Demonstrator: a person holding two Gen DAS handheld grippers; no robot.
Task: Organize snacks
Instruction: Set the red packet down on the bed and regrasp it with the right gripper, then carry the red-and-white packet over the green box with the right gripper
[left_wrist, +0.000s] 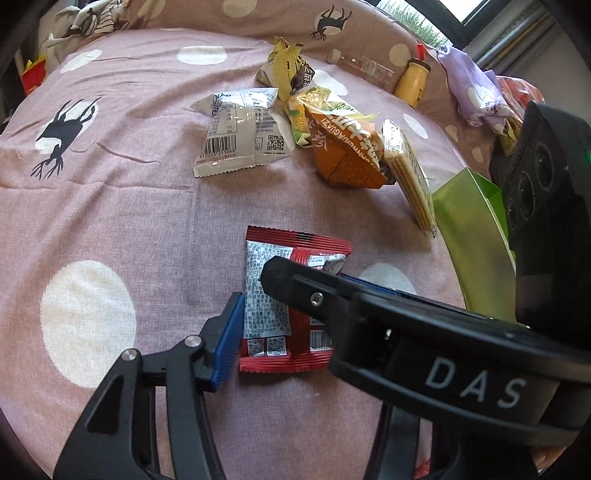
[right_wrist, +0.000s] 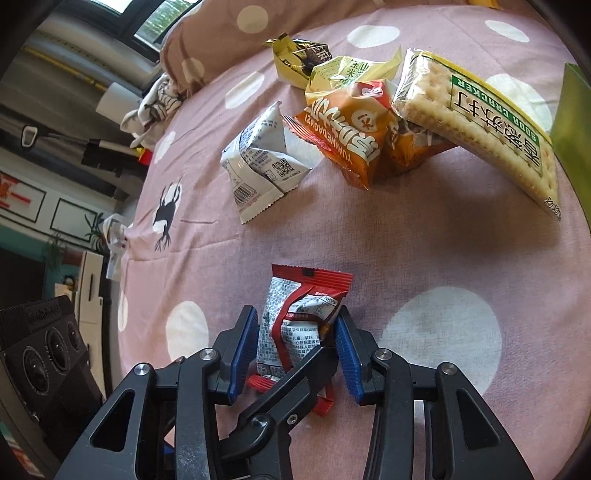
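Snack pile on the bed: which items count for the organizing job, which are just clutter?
Job:
red packet
white packet
orange packet
soda crackers
yellow-green corn packet
green box

Clutter:
clear bottle
yellow bottle
lilac cloth

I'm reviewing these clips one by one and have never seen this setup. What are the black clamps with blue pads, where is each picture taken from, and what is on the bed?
No robot is involved: a person holds one hand-operated pair of tongs in each hand, and each carries a wide-angle camera looking along its fingers. One picture comes from the left tongs, the other from the right tongs.

Both straddle the same red snack packet lying on the pink dotted bedspread; the right tongs reach across the left camera's view. The blue pads sit beside the packet, but I cannot tell whether either pair has closed on it.

Further back lie a white packet, an orange packet, a soda cracker pack and yellow wrappers. A green box stands nearby.
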